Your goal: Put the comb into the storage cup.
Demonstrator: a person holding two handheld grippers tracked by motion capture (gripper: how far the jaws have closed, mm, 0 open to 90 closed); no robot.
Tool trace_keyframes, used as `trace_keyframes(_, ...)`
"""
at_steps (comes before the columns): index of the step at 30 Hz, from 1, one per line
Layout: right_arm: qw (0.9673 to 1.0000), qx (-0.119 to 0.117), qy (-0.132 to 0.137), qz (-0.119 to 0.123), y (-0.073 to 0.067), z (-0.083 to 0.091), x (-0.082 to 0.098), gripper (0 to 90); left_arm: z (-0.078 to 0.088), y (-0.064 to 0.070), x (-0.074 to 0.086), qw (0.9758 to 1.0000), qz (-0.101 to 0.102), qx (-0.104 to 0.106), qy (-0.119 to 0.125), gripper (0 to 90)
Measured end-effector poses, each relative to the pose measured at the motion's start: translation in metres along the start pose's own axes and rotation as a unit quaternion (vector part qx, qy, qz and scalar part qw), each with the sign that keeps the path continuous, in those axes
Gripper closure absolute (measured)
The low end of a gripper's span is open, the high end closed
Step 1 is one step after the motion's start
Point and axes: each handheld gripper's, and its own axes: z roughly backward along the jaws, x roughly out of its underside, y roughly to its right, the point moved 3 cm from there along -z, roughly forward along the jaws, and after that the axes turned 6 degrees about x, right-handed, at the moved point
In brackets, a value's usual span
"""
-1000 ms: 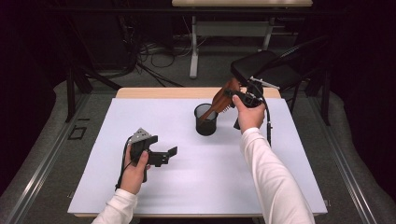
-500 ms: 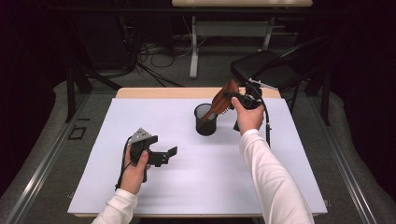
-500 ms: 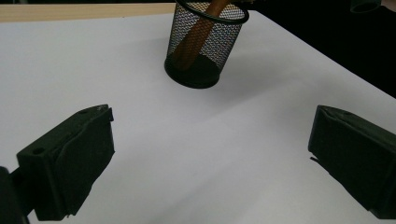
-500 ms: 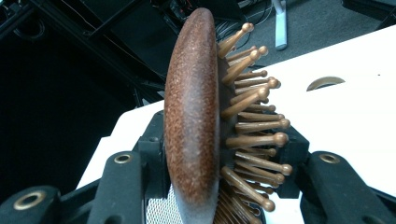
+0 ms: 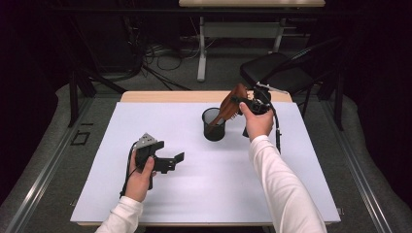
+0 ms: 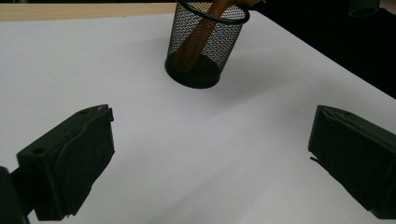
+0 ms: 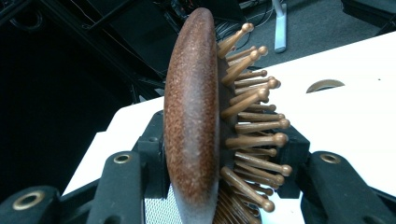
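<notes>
The left hand-held gripper (image 5: pixel 167 161) rests low over the white tabletop (image 5: pixel 194 194), jaws spread wide with nothing between them. Ahead of it to its right stands a round black wire-mesh cup (image 5: pixel 214 124). The right hand-held gripper (image 5: pixel 244 102) clamps the head of a brown wooden hairbrush (image 5: pixel 228 108), whose handle slants down into that cup.

hairbrush (image 5: pixel 228 108) handle in cup (image 5: pixel 213 125), mid-table (image 5: pixel 291 194)
</notes>
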Motion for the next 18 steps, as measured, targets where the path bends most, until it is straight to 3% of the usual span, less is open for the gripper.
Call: trace_keyframes(18,0.9999,-0.015,-0.006,-0.002,0.0081,-0.0008,0.0002,47.6,-0.0014,0.0001,0.0007,1.0,-0.002,0.0,-0.001,0.5)
